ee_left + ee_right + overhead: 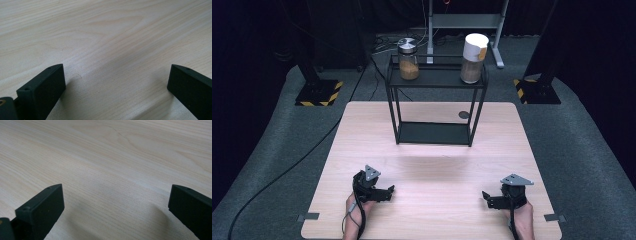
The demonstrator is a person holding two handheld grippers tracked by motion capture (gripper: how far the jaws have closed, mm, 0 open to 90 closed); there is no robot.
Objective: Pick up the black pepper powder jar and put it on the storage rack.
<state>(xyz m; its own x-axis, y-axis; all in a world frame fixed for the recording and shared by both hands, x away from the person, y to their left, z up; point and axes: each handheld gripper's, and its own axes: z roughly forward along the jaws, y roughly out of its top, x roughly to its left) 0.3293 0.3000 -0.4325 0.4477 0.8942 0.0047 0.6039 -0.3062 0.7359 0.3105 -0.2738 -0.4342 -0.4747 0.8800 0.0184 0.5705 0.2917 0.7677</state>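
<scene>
- Dark curtains and grey carpet surround a light wooden table [432,200]; a cable trails over the floor at the left.
- At the far middle of the table stands a black wire shelf [435,102], placed within forward reach of both hands.
- On its top tier, well apart: a glass jar [408,60] with a metal lid at the left, a white-topped jar [473,59] at the right. Both appear to hold brown granules, though the view is too coarse to confirm.
- The left gripper [388,193] rests near the near edge, jaws wide apart, holding nothing.
- The right gripper [488,198] mirrors it at the near right, equally open and empty.
- Judgement: a neutral start pose, with each gripper roughly in line with one jar.
</scene>
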